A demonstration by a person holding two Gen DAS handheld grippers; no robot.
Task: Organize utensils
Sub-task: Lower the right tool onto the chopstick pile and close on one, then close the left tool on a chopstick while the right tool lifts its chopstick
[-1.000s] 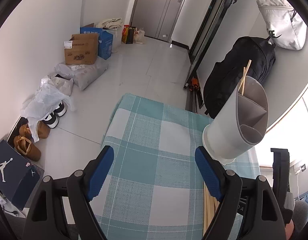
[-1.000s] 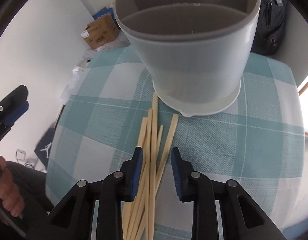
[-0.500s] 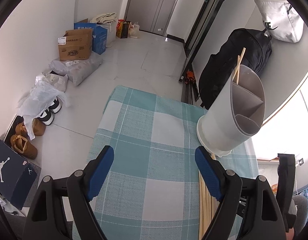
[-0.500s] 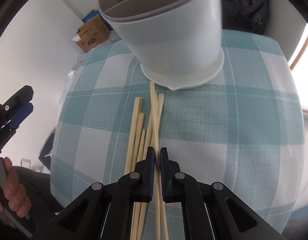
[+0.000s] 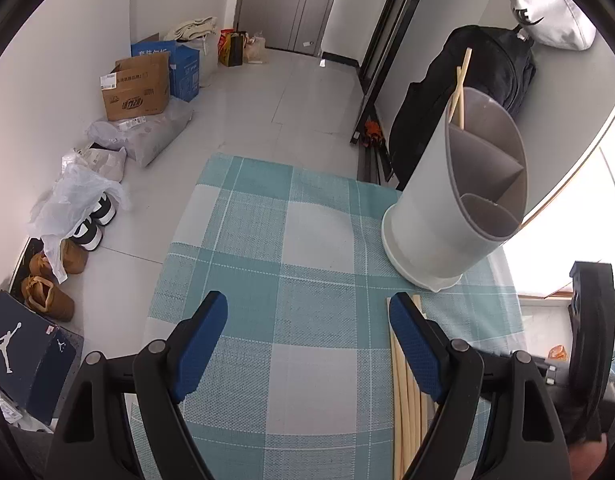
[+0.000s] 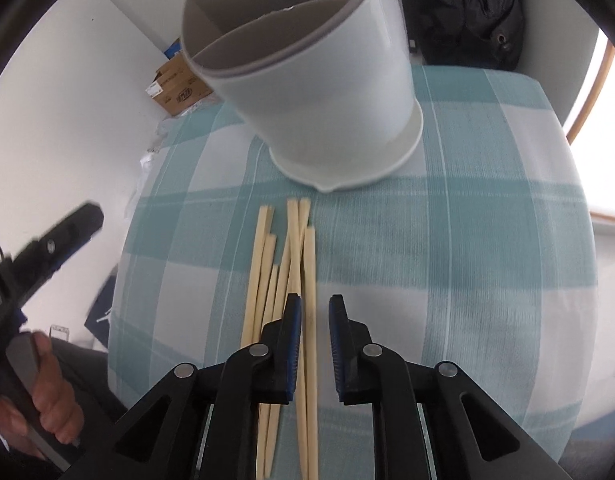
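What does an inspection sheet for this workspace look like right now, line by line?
Surface: teal-and-white checked tablecloth covers the table.
Job's things: grey divided plastic utensil holder upright on the cloth, two wooden chopsticks already in one compartment; loose bamboo chopsticks lying in front of it.
Clutter: nothing seen on the cloth.
Grippers: left gripper open and empty above the cloth; right gripper over the loose sticks, jaws opening, one stick between them, not pinched.
Cables: nothing seen.
Surroundings: cardboard boxes, shoes, black backpack on the floor.
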